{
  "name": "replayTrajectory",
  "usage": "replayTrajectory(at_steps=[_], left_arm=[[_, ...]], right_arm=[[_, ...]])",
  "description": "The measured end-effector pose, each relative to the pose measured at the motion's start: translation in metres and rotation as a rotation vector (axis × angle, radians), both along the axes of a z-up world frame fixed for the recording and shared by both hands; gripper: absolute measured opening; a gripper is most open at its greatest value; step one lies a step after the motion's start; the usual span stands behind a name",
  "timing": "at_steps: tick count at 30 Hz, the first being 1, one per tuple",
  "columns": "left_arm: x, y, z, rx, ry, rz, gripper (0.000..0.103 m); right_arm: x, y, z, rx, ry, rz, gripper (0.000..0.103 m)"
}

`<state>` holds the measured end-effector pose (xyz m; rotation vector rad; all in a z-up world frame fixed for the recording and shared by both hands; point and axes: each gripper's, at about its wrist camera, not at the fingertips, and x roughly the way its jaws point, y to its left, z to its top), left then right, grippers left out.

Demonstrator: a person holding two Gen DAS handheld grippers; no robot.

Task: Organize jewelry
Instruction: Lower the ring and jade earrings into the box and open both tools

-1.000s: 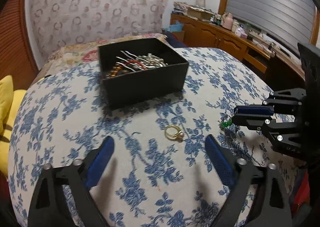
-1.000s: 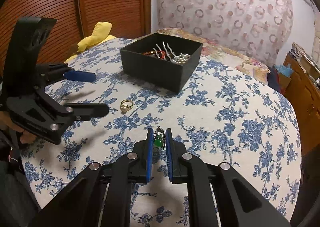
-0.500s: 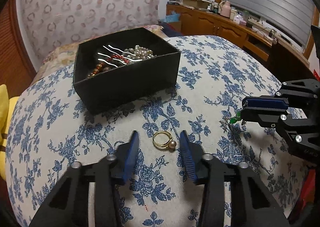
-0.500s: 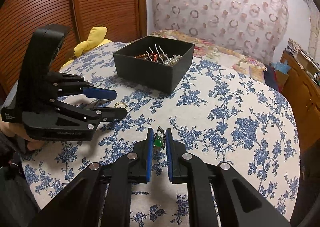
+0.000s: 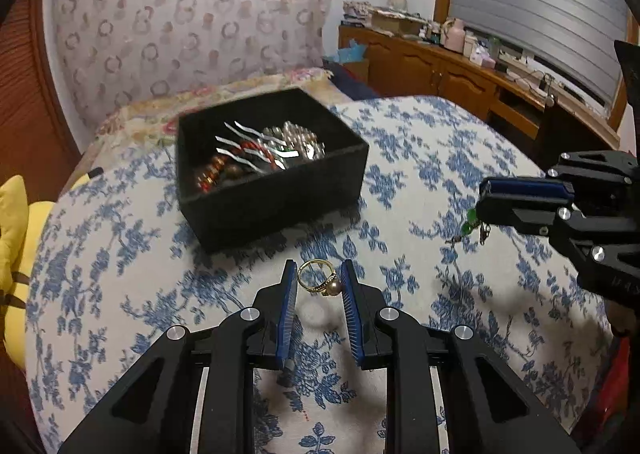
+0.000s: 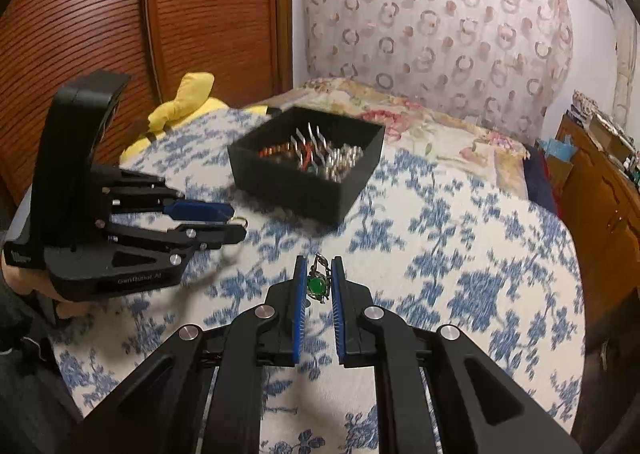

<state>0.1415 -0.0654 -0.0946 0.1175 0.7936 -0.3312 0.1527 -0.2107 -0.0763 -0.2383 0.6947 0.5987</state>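
Closing its jaws on the gold ring [image 5: 319, 282] near the front edge of the table [image 5: 420, 157], the left gripper [image 5: 318, 286] must next carry it to the black box [image 5: 276, 205] (the right gripper [image 6: 319, 286] already pinches the green pendant [image 6: 317, 286]).

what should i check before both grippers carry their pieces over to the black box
1. Gold ring between the left gripper pads, jaws closing: ok.
2. Ring clamped firmly: cannot tell.
3. Green pendant pinched in the right gripper: ok.
4. Pendant clear of the floral cloth: cannot tell.
5. Black box open on top: ok.
6. Room left in the box: ok, though part-filled.
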Motion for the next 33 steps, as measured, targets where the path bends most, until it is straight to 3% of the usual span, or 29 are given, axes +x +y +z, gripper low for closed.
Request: replayTrajectory(at_steps=[14,28,29,31,33], left_arm=[[0.013,0.022,0.028,-0.023,-0.059,0.053,0.021],[0.048,0.044,0.046,-0.050,-0.101,0.119,0.021],[0.050,0.044,0.045,-0.048,-0.103,0.126,0.021],[0.056,0.045,0.042,-0.045,-0.097,0.135,0.027],[0.059,0.046,0.040,-0.045,-0.102,0.150,0.046]], right_arm=[[0.040,0.030,0.046,0.037,-0.075,0.017,0.013],[0.098,0.060,0.030,0.059,-0.005,0.029,0.015],[0.100,0.061,0.029,0.058,-0.002,0.023,0.018],[0.102,0.058,0.029,0.071,0.003,0.008,0.038],[0.101,0.053,0.030,0.087,0.002,-0.008,0.043]])
